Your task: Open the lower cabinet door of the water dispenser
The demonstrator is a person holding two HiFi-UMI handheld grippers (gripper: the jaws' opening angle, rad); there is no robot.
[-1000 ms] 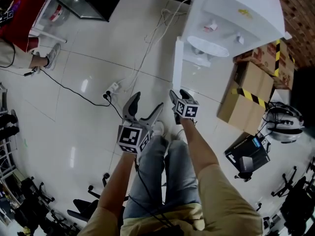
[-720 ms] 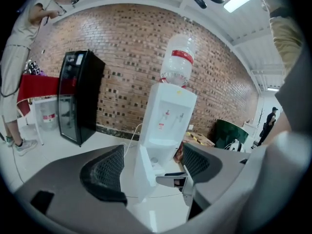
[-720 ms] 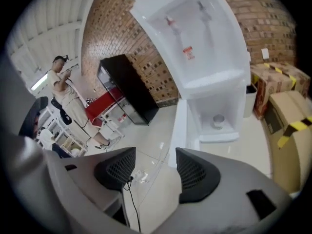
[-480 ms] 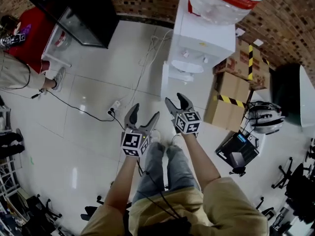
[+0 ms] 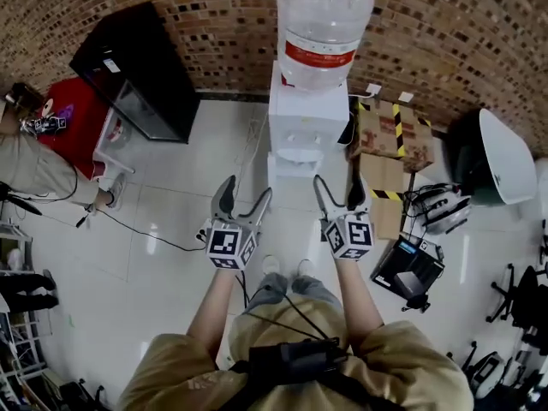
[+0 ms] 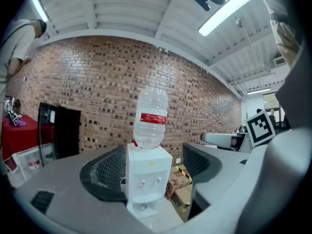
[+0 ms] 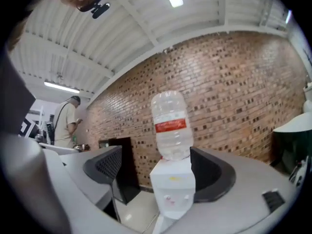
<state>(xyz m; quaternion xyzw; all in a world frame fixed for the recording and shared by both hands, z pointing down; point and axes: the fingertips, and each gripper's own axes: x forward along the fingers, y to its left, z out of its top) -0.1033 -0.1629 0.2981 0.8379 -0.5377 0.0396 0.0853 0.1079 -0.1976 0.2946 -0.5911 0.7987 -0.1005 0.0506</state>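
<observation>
The white water dispenser (image 5: pixel 304 127) stands against the brick wall with a clear bottle (image 5: pixel 324 28) on top. Its lower front is foreshortened in the head view, so I cannot tell how the cabinet door stands. Both grippers are held up side by side, well short of it and pointing level at it. My left gripper (image 5: pixel 246 191) is open and empty. The jaws of my right gripper (image 5: pixel 339 187) are opening, with nothing between them. The left gripper view frames the dispenser (image 6: pixel 146 177) between its pads, far off, and so does the right gripper view (image 7: pixel 171 189).
Cardboard boxes with yellow-black tape (image 5: pixel 381 135) stand right of the dispenser. A black cabinet (image 5: pixel 137 71) and a red table (image 5: pixel 60 114) are at the left, with a person (image 5: pixel 26 174) beside them. A cable (image 5: pixel 128 225) crosses the white floor. A black device (image 5: pixel 407 272) lies at the right.
Both grippers have risen from low by the dispenser's base to chest height. The right jaws went from shut to wide open. The head view has lifted from the floor to the brick wall.
</observation>
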